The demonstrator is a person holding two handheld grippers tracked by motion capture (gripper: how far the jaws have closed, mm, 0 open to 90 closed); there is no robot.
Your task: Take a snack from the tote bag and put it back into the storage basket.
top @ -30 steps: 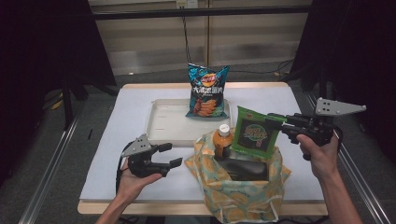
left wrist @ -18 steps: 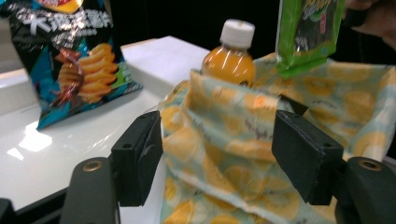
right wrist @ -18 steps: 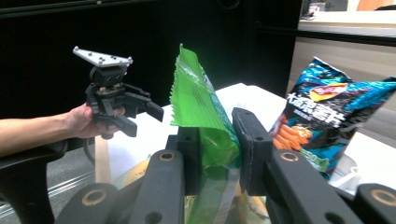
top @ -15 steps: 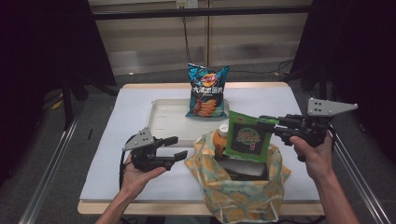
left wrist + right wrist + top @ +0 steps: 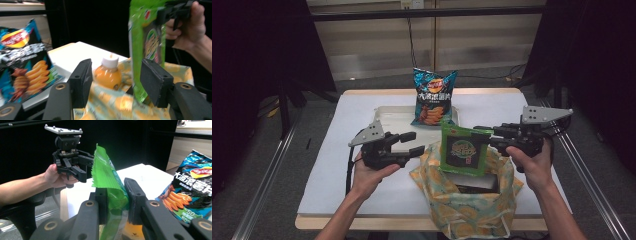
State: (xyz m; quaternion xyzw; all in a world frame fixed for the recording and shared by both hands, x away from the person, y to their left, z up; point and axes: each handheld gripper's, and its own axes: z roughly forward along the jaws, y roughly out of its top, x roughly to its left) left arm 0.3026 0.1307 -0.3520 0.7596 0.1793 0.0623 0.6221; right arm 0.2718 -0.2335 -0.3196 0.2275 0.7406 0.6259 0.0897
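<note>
My right gripper (image 5: 484,135) is shut on the top edge of a green snack bag (image 5: 463,152), which hangs upright over the open mouth of a yellow patterned tote bag (image 5: 472,205). In the right gripper view the pads (image 5: 133,195) pinch the green snack bag (image 5: 110,185). My left gripper (image 5: 413,143) hovers just left of the tote, open; its jaws have just been closing with nothing between them. Past its jaws in the left gripper view, an orange bottle (image 5: 108,75) with a white cap stands in the tote beside the green snack bag (image 5: 147,42).
A blue chips bag (image 5: 433,97) leans upright at the far side of a white tray (image 5: 387,117) on the white table (image 5: 337,165). Metal rails run along both sides of the table. A dark box lies inside the tote.
The left gripper has risen and drifted toward the tote, its jaws narrower. The right gripper has carried the green snack bag leftward over the tote, covering the bottle in the high view.
</note>
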